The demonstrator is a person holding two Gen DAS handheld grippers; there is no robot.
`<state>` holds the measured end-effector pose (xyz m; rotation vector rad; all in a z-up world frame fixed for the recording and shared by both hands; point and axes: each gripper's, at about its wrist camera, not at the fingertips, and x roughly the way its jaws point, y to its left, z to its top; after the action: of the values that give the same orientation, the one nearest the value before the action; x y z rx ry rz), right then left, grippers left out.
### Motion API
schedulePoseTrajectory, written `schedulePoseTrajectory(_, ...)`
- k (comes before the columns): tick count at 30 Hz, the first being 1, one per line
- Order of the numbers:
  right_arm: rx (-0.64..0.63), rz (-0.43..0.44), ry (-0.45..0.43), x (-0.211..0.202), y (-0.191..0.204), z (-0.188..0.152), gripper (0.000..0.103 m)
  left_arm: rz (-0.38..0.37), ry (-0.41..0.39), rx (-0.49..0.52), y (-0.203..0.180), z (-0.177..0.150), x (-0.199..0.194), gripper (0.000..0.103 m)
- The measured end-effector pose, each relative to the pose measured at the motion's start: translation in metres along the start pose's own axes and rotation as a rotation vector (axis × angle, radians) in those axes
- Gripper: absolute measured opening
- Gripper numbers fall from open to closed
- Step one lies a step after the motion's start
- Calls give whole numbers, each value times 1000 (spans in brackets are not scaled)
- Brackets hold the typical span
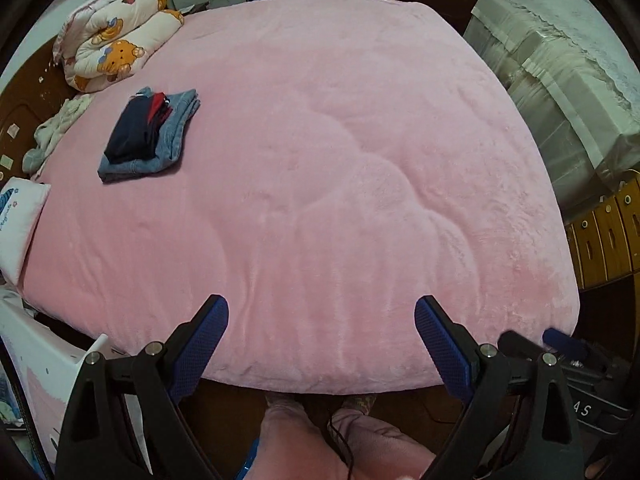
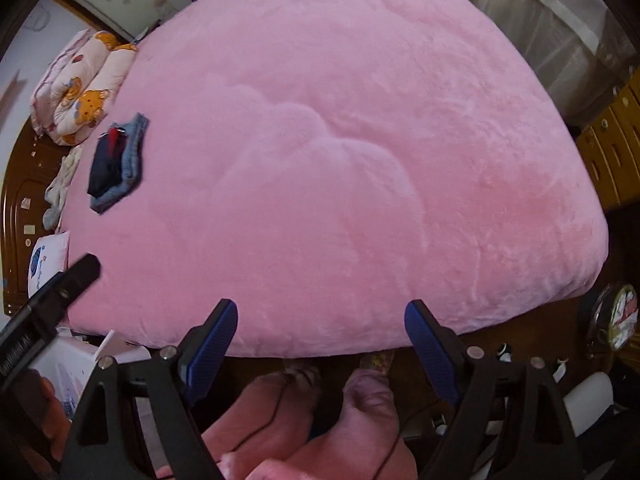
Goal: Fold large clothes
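Currently the folded stack of clothes (image 1: 148, 136), a dark navy garment with a red trim on top of a blue denim piece, sits at about 10 o'clock on the pink plush bedspread (image 1: 320, 160), well apart from both grippers. Same stack in the right wrist view (image 2: 118, 162), near the bed's left edge at 9–10 o'clock.

Left gripper (image 1: 321, 322): blue-padded jaws spread wide, nothing between them, hanging above the near edge of the bed. Right gripper (image 2: 321, 326): jaws wide apart, empty, also above the near edge. Left gripper's black body pokes into the right view at 8 o'clock.

Bedspread is otherwise bare, with shallow curved creases near centre.

Beyond the stack: rolled cream quilt with orange bear print (image 1: 116, 36) at 11 o'clock, crumpled pale cloth (image 1: 56, 128) along the left edge, white pillow with blue print (image 1: 20, 220) at 9 o'clock. Person's legs in pink fleece trousers (image 2: 320, 420) at 6 o'clock.
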<state>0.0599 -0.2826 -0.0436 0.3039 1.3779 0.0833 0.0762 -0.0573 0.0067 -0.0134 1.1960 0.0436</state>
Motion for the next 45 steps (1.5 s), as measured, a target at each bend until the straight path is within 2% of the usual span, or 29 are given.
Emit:
schedulePoseTrajectory(4,-78,35,-40,-19,21,8,86,19,-26,-40,5,-8,-12,93)
schedulePoseTrajectory(6,-102,22,-54,-22,29,11,87,19,-9,-67,13,-14,-7,93)
schedulePoseTrajectory(10,-106,15,-59,-22,45,10,89,4,21,-48,26,-15,-3,93)
schedulePoseTrajectory(13,-116,9,-62,-25,56,7,92,10,8,-23,33,-11,-5,94)
schedulePoseTrajectory(20,-111,-63,-92,-30,75,0,97,6,18,-8,49,-14,-4,99)
schedulePoseTrajectory(23,-111,-87,-93,-31,80,-5,103,-11,26,-27,60,-16,-3,102)
schedulePoseTrajectory(30,-122,-132,-102,-33,88,-15,103,-15,15,-26,68,-22,-3,102)
schedulePoseTrajectory(45,-136,-115,-148,-46,91,-26,103,-16,-15,-20,68,-30,-15,102)
